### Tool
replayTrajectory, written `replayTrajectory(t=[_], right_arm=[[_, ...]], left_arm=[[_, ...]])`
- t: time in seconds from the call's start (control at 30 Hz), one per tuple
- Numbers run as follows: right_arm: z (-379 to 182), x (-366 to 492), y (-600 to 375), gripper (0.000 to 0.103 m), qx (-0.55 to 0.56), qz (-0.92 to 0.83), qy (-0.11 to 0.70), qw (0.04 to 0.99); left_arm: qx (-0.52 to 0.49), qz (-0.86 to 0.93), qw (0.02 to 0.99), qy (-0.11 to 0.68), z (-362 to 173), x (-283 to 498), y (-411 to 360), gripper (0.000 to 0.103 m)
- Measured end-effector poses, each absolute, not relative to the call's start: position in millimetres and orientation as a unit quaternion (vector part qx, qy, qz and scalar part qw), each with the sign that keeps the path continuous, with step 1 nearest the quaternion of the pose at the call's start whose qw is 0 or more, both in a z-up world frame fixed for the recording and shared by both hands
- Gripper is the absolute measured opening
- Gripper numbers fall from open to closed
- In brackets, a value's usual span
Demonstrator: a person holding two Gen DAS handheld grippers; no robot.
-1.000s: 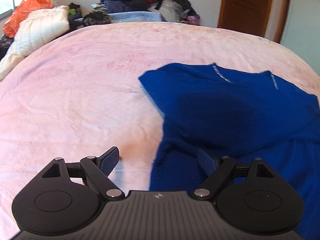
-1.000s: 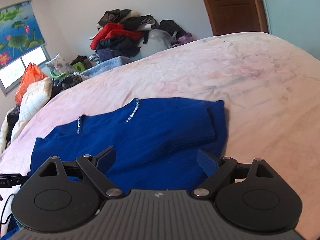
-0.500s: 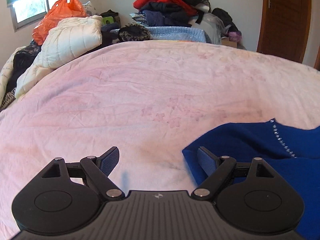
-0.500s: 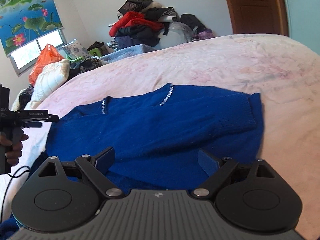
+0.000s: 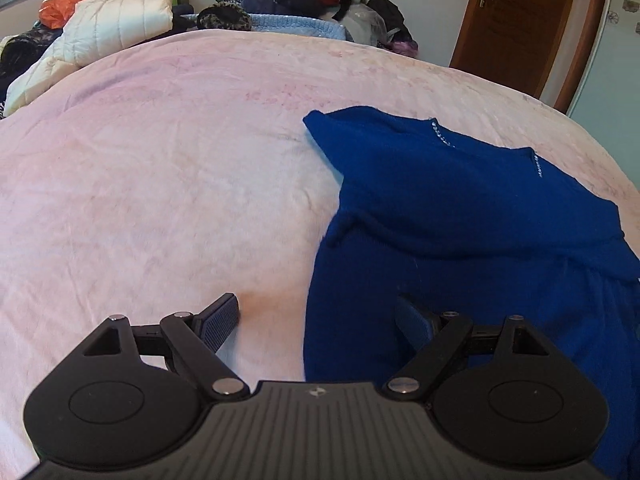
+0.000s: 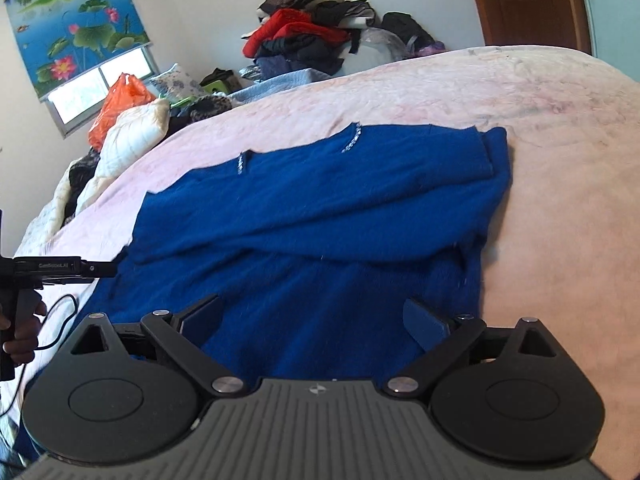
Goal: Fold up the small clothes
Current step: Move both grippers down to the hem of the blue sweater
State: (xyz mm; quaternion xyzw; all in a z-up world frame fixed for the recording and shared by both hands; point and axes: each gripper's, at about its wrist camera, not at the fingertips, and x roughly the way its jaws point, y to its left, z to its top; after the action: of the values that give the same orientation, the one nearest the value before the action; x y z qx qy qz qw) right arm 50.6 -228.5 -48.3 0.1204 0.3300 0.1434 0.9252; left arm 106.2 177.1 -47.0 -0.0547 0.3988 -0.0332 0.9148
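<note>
On the pink bedspread lies the blue sweater, spread out with its beaded neckline toward the far side and both sleeves folded in across the chest, so that a band of blue crosses the body. That much of the fold looks done; the lower body is not yet turned up toward the neckline, and I judge that this lengthwise fold, and any final halving, are what remains. The left gripper hangs above the sweater's left edge with its jaws wide, one finger over bare bedspread and the other over blue knit, nothing between them. The right gripper is above the lower part of the sweater near its right edge; its jaws have just been opening and now stand wide, with only the fabric below them and nothing pinched. In the right wrist view a hand holds the left gripper at the picture's left edge. Beyond the bed sit a clothes pile and an orange bag.
</note>
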Motion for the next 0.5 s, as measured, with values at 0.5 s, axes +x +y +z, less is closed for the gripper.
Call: replayTrajectory(t=[0.5], right_arm=[[-43.6,-40.8,-196.0,0.088,0.134,0.188,0.29,0.929]], left_arm=[[-0.06,-0.02,0.924,0.378,-40.1,23.7,163.8,0.086]])
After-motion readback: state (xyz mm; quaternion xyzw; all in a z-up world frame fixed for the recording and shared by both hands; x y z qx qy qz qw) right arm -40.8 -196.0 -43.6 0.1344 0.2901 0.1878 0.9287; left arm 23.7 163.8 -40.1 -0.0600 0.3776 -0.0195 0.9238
